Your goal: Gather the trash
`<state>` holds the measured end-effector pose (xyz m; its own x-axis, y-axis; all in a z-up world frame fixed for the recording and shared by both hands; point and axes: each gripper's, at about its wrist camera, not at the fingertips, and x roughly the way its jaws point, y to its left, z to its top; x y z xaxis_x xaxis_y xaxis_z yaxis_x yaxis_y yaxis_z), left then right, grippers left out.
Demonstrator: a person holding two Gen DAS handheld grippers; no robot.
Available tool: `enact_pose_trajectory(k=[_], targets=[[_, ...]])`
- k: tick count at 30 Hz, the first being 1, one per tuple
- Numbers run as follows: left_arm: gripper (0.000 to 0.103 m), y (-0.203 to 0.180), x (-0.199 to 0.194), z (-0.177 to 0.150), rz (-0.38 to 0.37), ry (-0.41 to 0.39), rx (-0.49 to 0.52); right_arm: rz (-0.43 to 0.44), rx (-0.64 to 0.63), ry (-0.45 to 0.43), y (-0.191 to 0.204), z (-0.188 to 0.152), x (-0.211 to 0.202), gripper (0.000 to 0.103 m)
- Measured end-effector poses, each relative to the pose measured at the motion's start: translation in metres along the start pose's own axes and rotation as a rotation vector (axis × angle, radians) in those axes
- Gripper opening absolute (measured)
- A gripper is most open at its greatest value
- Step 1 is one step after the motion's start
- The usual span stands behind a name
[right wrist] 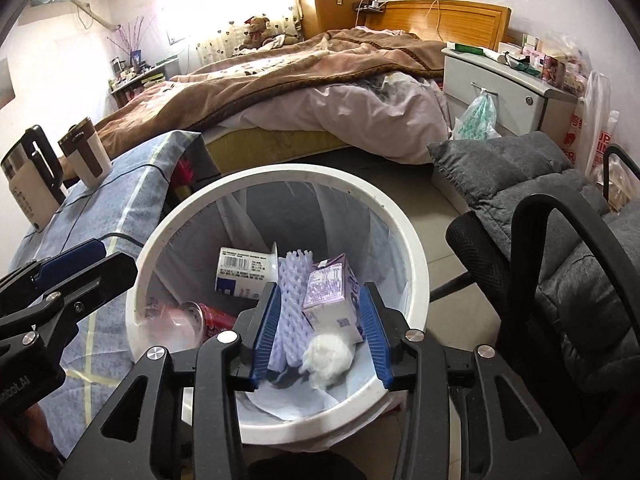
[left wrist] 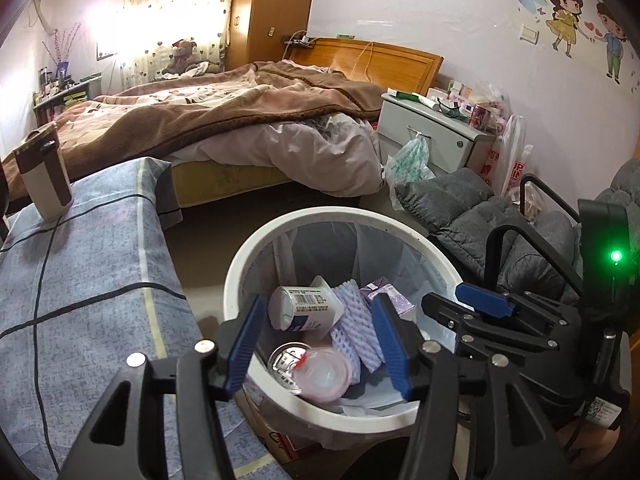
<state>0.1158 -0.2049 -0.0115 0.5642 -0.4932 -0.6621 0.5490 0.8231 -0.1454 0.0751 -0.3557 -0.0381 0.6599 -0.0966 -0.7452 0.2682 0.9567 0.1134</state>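
Right claw [right wrist: 320, 330] (spread) over bin [right wrist: 416, 248], chair [right wrist: 532, 248] beside

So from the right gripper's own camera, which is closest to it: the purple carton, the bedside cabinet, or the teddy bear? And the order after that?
Nearest first, in the right wrist view:
1. Purple carton, in the white bin directly below the right gripper, between its open fingers.
2. Bedside cabinet, across the floor to the right, beside the bed.
3. Teddy bear, on the bed's far side by the curtained window.
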Motion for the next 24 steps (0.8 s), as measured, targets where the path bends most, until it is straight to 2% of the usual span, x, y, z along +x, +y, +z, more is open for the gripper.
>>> enact_pose_trajectory(k=[10,13,22,24], targets=[[0.065,0.01,-0.025,-0.012,0.038,-0.042,-0.015,0.016,0.015,-0.064,0.011,-0.005,-0.026,0.043],[0.065,0.009,-0.033,-0.016,0.091,-0.062,-0.004,0.015,0.023,-0.095,0.016,-0.01,-0.038,0.043],[0.065,0.018,-0.062,-0.038,0.152,-0.126,-0.033,-0.012,0.012,-0.158,0.032,-0.03,-0.067,0.043],[0.065,0.018,-0.068,-0.043,0.186,-0.139,-0.027,-0.006,0.015,-0.174,0.037,-0.035,-0.074,0.043]])
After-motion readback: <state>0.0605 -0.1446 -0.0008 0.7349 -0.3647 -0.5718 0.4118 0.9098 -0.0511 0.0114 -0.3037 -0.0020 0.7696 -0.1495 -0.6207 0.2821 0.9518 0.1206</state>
